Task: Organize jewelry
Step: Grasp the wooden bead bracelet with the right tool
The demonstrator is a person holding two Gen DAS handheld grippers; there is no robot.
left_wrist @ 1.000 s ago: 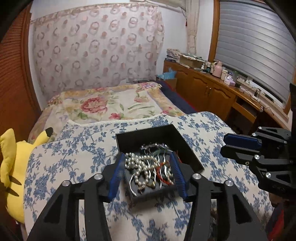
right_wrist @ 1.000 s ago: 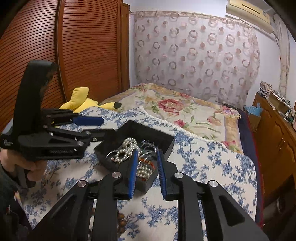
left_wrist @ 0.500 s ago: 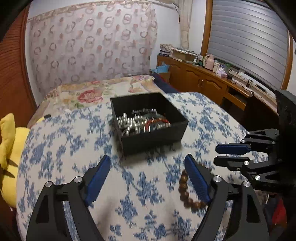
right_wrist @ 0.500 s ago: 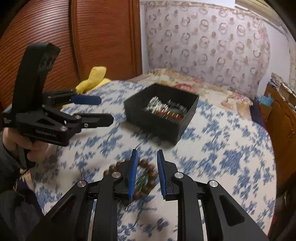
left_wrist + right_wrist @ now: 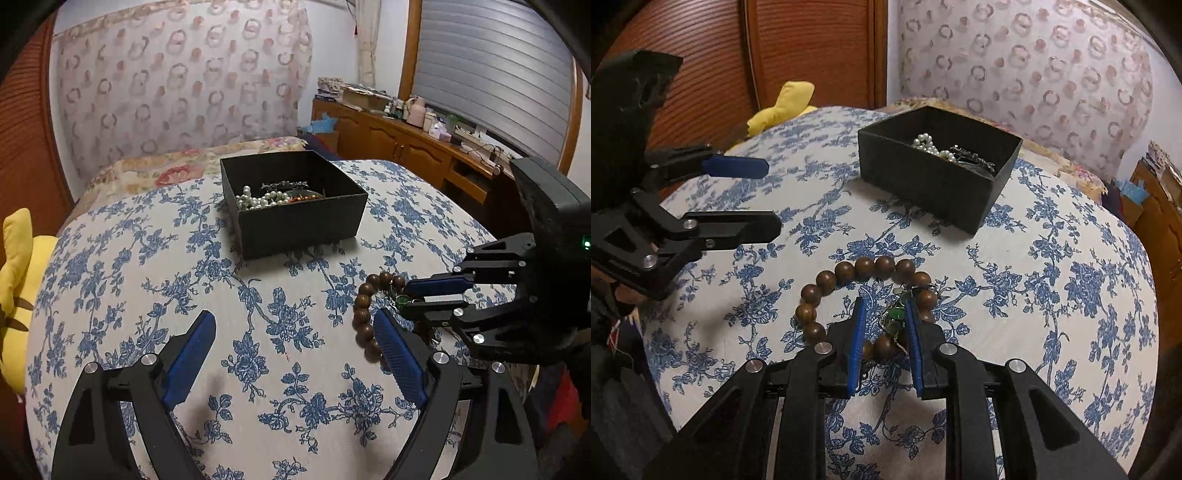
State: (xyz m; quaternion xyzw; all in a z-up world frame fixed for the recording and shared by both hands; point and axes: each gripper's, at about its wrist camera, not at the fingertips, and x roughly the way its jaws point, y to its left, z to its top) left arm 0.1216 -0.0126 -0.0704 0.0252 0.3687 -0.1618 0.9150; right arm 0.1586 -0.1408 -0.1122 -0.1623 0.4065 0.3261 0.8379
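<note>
A black open box [image 5: 295, 218] holds pearls and other jewelry; it also shows in the right wrist view [image 5: 938, 173]. A brown wooden bead bracelet [image 5: 864, 269] lies on the blue floral cloth, also seen in the left wrist view [image 5: 364, 314]. A small green-stone piece [image 5: 895, 317] lies inside the bracelet ring, between the narrowly parted jaws of my right gripper [image 5: 884, 306], seen from the side in the left wrist view [image 5: 408, 297]. I cannot tell if the jaws press it. My left gripper [image 5: 291, 321] is wide open and empty above the cloth, left of the bracelet.
A yellow plush toy [image 5: 16, 280] lies at the left edge of the cloth. Behind the box is a flowered bedspread [image 5: 177, 166]. A wooden cabinet with clutter [image 5: 406, 136] stands at the back right. A wooden slatted door [image 5: 812, 48] is at the left.
Both grippers pulled back from the box and came down toward the cloth. My right gripper has come low around the green-stone piece inside the bracelet. My left gripper has opened wide.
</note>
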